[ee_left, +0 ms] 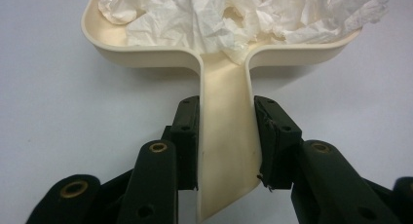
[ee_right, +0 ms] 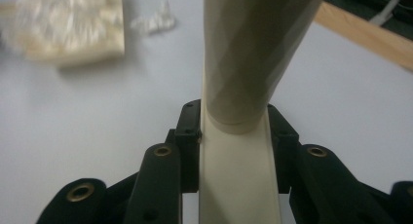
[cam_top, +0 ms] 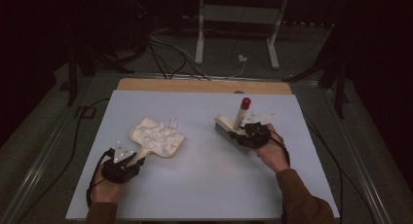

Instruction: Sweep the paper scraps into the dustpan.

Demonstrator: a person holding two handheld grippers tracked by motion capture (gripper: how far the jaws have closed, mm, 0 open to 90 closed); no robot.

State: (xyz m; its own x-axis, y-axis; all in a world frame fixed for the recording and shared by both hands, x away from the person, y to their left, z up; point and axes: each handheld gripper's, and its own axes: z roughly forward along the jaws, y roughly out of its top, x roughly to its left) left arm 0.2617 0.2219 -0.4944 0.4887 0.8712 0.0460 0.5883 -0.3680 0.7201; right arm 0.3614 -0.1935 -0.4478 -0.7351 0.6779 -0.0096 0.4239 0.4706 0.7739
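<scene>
**Brush and loaded dustpan held apart, one scrap of paper left on the table**

On the pale grey tabletop (cam_top: 204, 185), the left gripper (cam_top: 127, 161) has its black jaws closed tight on the flat handle of a cream plastic dustpan (cam_top: 157, 139), which lies flat at the table's left of centre. Its handle runs from the gripper away and to the right toward the tray, so the pan's open mouth faces the far right. The tray is heaped with crumpled white tissue paper (ee_left: 234, 17), creased and loosely piled up to the rim.

To the right, well apart from the pan, the right gripper (cam_top: 247, 135) is clamped just as firmly on the base of a cream hand brush (cam_top: 228, 128), bristles down on the table and its beige handle with a red tip (cam_top: 246, 103) rising tilted away. The brush head's long axis runs diagonally, roughly parallel to the pan's mouth.

A small loose scrap of white paper (cam_top: 173, 121) lies just beyond the pan's far edge, between the two tools but much nearer the pan. The right hand, holding the brush, would probably have to travel leftward across the open table to reach that scrap and push it into the pan's mouth; the left hand need only hold the pan steady.
</scene>
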